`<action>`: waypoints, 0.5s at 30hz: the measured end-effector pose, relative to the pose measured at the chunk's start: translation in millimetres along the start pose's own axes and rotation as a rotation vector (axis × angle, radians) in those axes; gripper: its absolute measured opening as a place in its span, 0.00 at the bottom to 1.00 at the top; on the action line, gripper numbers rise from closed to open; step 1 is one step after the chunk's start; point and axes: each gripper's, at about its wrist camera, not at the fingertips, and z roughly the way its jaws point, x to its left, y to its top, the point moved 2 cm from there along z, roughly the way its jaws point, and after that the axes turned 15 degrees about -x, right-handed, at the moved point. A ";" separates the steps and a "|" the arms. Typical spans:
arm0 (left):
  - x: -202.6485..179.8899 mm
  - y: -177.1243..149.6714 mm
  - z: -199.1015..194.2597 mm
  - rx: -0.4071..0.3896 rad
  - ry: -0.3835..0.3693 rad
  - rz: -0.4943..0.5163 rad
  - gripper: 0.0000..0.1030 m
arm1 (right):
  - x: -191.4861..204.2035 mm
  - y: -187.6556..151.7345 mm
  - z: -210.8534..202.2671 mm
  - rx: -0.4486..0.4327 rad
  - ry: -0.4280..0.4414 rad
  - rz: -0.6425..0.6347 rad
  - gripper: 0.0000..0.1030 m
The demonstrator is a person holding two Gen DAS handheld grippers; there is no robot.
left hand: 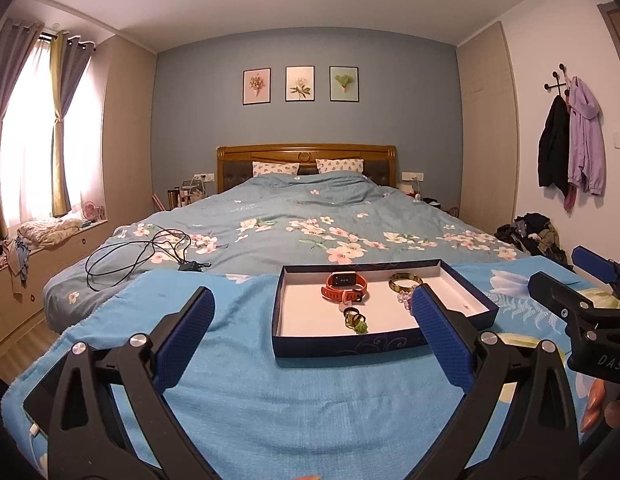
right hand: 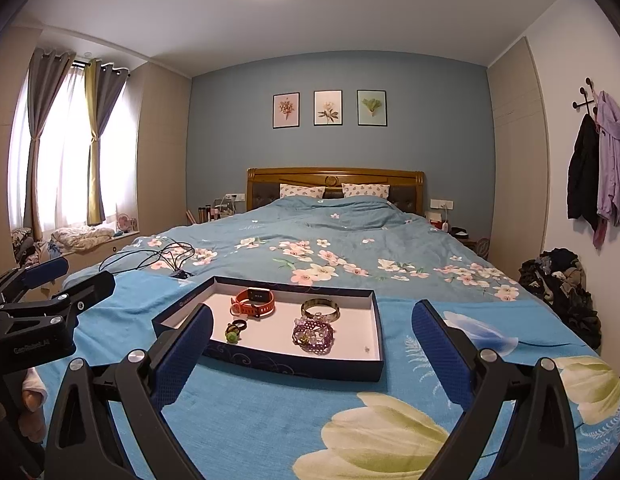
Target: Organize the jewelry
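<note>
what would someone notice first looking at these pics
A shallow dark blue tray lies on the blue floral blanket at the foot of the bed, holding an orange watch, a bangle and a purple beaded bracelet. The left gripper and right gripper are open and empty.

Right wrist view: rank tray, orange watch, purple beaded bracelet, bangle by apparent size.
1. tray
2. orange watch and purple beaded bracelet: look alike; the bracelet is nearer the camera, so unranked
3. bangle, slightly smaller
</note>
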 end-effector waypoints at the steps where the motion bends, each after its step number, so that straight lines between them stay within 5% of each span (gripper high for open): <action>1: 0.2 0.6 -1.5 -0.004 0.001 0.001 0.94 | 0.2 0.0 0.5 0.000 0.000 0.000 0.93; 15: -2.5 3.8 -9.6 -0.027 0.005 0.011 0.94 | 1.2 0.8 0.6 -0.005 -0.002 0.006 0.93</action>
